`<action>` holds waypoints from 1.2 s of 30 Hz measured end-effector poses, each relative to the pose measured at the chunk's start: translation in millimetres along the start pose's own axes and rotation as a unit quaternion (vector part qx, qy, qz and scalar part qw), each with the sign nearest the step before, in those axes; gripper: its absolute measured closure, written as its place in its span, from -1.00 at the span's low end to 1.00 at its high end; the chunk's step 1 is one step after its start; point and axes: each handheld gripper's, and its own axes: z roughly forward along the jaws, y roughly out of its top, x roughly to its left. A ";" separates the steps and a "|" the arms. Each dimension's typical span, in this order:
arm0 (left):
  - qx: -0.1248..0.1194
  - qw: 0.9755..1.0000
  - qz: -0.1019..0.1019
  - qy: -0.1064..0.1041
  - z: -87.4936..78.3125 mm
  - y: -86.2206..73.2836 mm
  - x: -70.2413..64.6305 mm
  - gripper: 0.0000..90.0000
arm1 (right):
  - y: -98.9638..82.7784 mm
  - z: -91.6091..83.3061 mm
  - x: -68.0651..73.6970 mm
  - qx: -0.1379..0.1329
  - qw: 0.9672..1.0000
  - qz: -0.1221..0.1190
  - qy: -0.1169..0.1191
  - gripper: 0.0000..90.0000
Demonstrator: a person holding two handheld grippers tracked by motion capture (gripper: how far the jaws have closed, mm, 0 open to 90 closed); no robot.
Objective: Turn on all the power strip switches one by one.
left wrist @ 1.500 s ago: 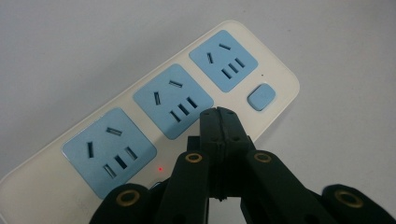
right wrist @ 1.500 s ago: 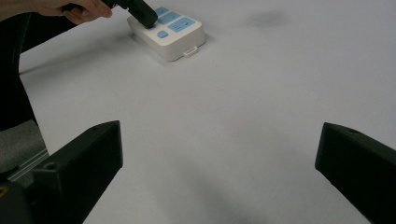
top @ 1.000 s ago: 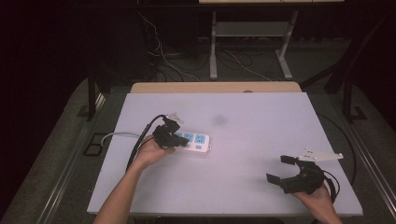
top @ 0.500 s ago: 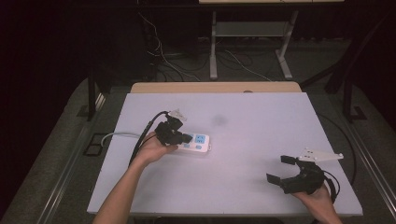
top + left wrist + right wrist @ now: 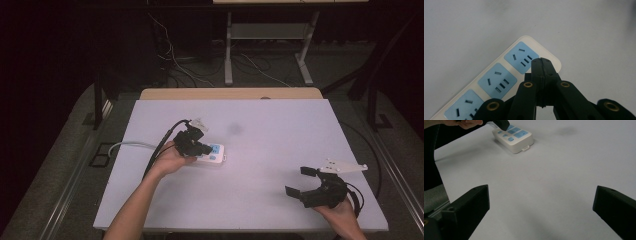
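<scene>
So there's a white power strip (image 5: 211, 152) with blue socket panels lying flat on the pale table (image 5: 260, 125), left of the middle, kind of slanted, with its grey cord (image 5: 125, 146) running off toward the table's left edge.

The left gripper (image 5: 200, 147) sits right over the strip's left part, held in the left hand (image 5: 172, 159). In the left gripper view its two black jaws are pressed tight together with nothing between them, and the joined tip (image 5: 541, 62) sits over the strip's end socket (image 5: 521, 57), close to the rounded corner. Can't really tell if the tip is actually touching the plastic or just hanging over it. Two more blue sockets run down toward the lower left of that view.

The right gripper (image 5: 300, 182) is way off near the front right corner of the table, well apart from the strip, in the right hand (image 5: 342, 212). Its jaws are spread wide with just bare table between them. In the right gripper view the strip (image 5: 513, 136) sits far off at the top, with the left hand (image 5: 465, 123) over its far end.
</scene>
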 end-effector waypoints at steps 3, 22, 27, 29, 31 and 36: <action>0.000 1.000 0.000 -0.002 2.4 0.4 -0.9 0.99 | -0.1 0.2 0.0 0.001 1.000 0.001 0.001 -0.99; 0.011 1.000 0.000 -0.009 19.2 -0.4 -3.5 0.99 | -0.1 1.2 -0.1 0.005 1.000 -0.002 0.003 -0.99; 0.013 1.000 0.004 -0.009 20.2 -0.8 -3.5 0.99 | -0.2 0.6 -0.5 0.004 1.000 -0.001 0.002 -0.99; 0.012 1.000 0.004 -0.010 20.4 -1.0 -3.8 0.99 | -0.2 0.7 -0.7 0.004 1.000 -0.001 0.002 -0.99; 0.012 1.000 0.003 -0.009 20.5 -1.3 -3.8 0.99 | -0.1 0.6 -0.3 0.005 1.000 -0.002 0.003 -0.99; 0.009 1.000 0.002 -0.014 20.7 -2.9 -2.2 0.99 | -0.2 0.7 0.1 0.006 1.000 -0.002 0.003 -0.99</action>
